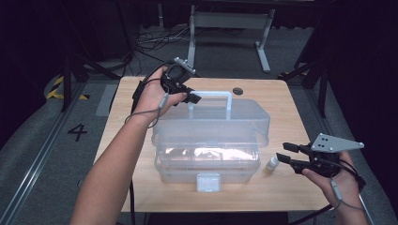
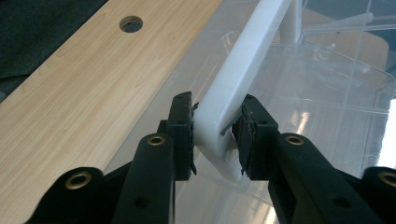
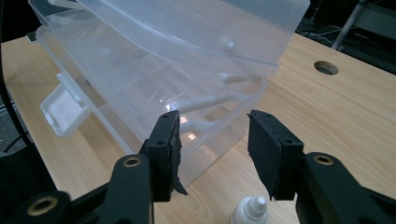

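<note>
The clear plastic box (image 1: 206,154) sits mid-bench (image 1: 277,192). The left tongs (image 2: 215,135) clamp its white handle (image 2: 243,70), lid raised. Right of the box, the right tongs (image 3: 212,149) stand apart over a small white bottle (image 3: 250,211).

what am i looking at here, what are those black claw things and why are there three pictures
A person sits at a wooden table holding a hand-held gripper in each hand. The high view looks down from above; each of the other two comes from a camera riding on one gripper, looking along its black fingers. On the table stand a clear plastic box with its lid raised and a small white bottle. The left gripper is clamped on the lid's white handle. The right gripper holds nothing: its fingers stand apart just above the bottle.
</note>
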